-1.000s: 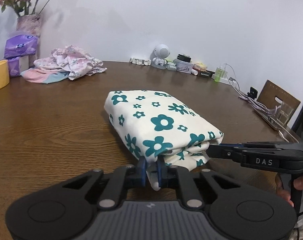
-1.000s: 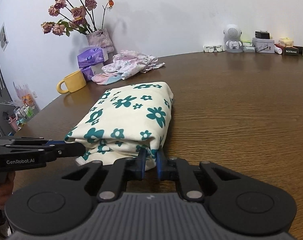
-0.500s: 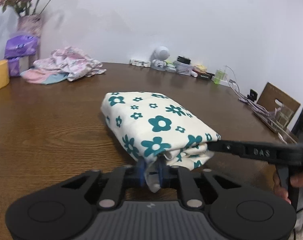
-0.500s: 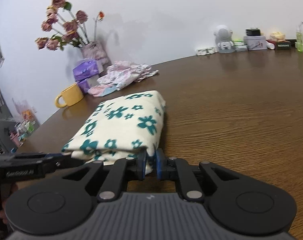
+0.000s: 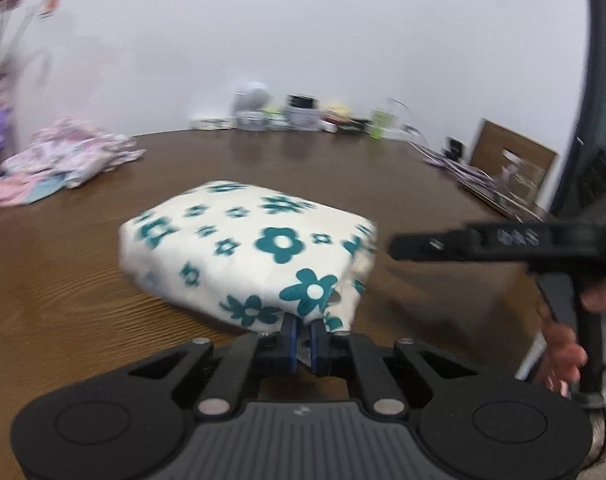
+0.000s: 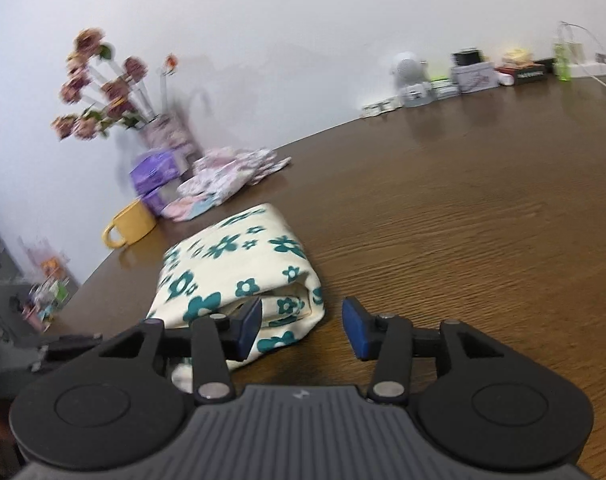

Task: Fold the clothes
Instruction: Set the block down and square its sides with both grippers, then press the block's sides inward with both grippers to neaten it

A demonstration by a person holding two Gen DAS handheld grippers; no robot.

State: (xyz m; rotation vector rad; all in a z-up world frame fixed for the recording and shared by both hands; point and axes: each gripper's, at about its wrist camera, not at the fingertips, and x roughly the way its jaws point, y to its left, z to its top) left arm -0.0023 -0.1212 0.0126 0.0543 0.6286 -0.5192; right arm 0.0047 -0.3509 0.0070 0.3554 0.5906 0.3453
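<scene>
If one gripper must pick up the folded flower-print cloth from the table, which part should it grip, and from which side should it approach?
Probably best at the near open edge of the folded flower-print cloth, coming in low along the table from the front. The stacked layers show there, so closing across them holds the whole bundle; the puffy top offers no edge. The left gripper already pinches a near corner, while the right gripper's jaws are opening.

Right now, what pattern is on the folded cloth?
Cream folded cloth with teal flower print; clearest in the left wrist view.
</scene>
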